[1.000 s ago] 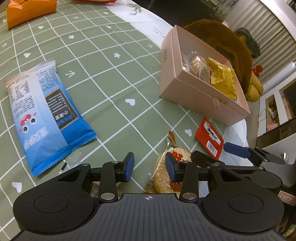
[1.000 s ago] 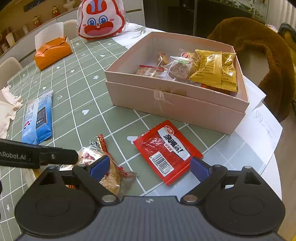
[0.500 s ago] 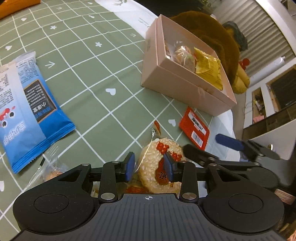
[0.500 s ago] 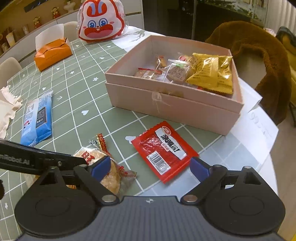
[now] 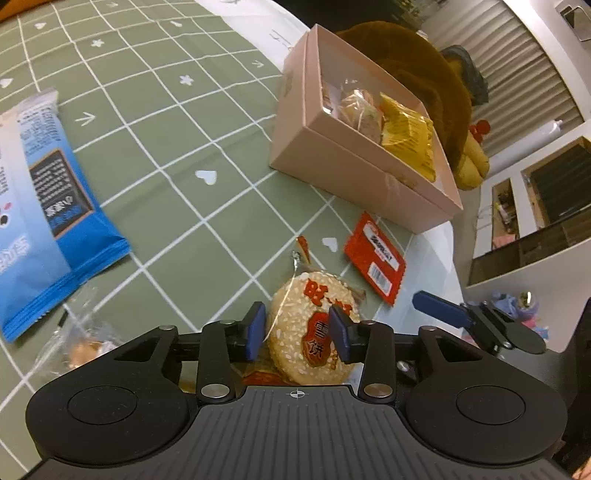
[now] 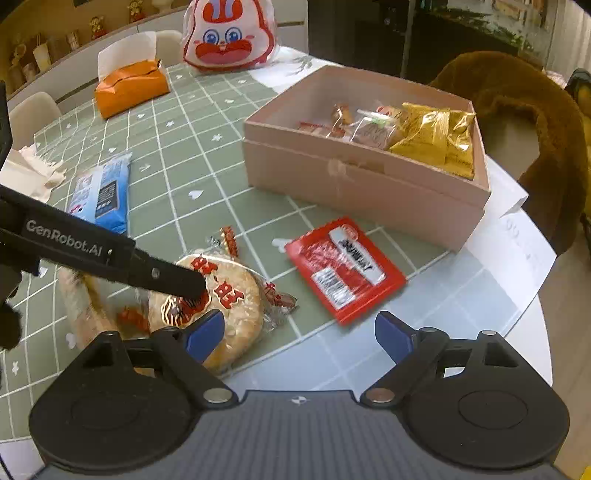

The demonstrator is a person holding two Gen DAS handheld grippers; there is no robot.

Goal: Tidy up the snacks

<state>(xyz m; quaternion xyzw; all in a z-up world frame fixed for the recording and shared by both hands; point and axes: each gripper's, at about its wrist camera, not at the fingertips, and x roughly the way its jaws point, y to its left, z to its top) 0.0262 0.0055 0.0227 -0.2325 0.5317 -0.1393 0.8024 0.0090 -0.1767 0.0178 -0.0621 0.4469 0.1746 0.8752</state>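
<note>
A round rice cracker (image 5: 314, 328) in a clear wrapper with red print lies on the green checked tablecloth. My left gripper (image 5: 297, 332) straddles it with its jaws opening, one finger (image 6: 177, 282) resting over the cracker (image 6: 229, 295). A small gap shows at the left pad. A red sachet (image 6: 343, 269) lies flat just ahead of my right gripper (image 6: 299, 332), whose jaws are wide and closing with only bare cloth between them. Beyond stands the open pink box (image 6: 362, 192) holding yellow packets and several wrapped snacks.
A blue snack bag (image 5: 48, 206) lies to the left, and a clear-wrapped snack (image 5: 85, 347) sits by the left gripper. An orange tissue box (image 6: 129, 86) and a rabbit bag (image 6: 229, 35) stand far back. The table edge and a brown furry chair (image 6: 524, 110) lie right.
The left gripper has come forward over the rice cracker, narrowed on it, then widened again. The right gripper's fingers have drawn in a little; it has hardly moved.
</note>
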